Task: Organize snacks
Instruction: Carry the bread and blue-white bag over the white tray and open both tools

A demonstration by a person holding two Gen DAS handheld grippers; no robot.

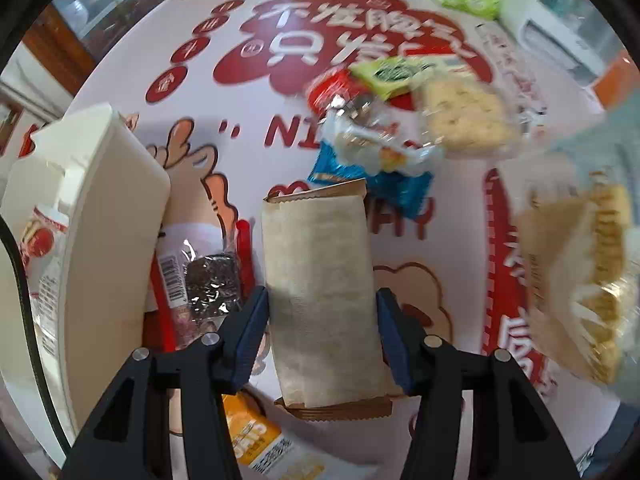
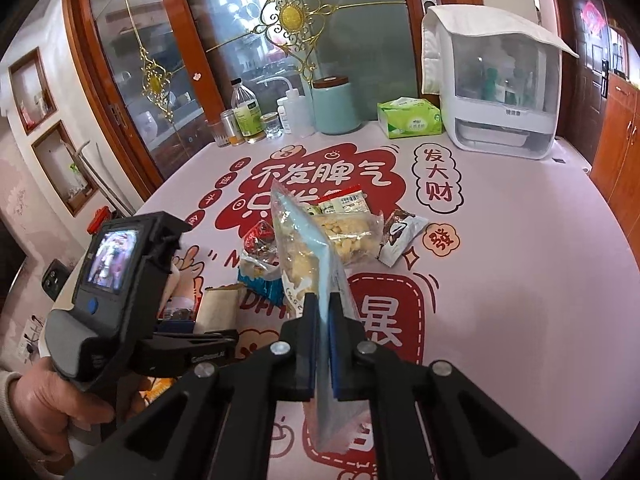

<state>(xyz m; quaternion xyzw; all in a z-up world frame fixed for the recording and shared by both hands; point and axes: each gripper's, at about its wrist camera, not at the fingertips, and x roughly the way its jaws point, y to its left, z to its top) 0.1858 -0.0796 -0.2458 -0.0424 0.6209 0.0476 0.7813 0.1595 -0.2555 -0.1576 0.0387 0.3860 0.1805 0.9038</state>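
Both your claws hold snack packets.
Your left claw (image 1: 322, 340) grips a tan packet (image 1: 320, 292) at centre frame; your right claw (image 2: 324, 344), pinched nearly shut, holds a blue-edged bag (image 2: 304, 256) above the table (image 2: 520, 280).

In my left wrist view, the paper-wrapped packet (image 1: 320, 296) stands mid-frame between my left gripper's (image 1: 322, 344) fingers, above the tablecloth (image 1: 248, 120). A storage bin (image 1: 100, 216) fills the left edge; a clear-wrapped snack (image 1: 200, 280) lies between the bin and the packet. A heap of loose snacks (image 1: 384, 128) sits above the packet, in the upper middle.

In my right wrist view, the bag of crackers (image 2: 304, 256) rises from my right gripper (image 2: 323, 344) at centre, with the heap behind it. My left hand (image 2: 52, 400) is at the lower left. Along the table's far edge, in the upper frame, bottles (image 2: 248, 116), a canister (image 2: 334, 106), a tissue pack (image 2: 408, 118) and a covered appliance (image 2: 500, 92) line up left to right.
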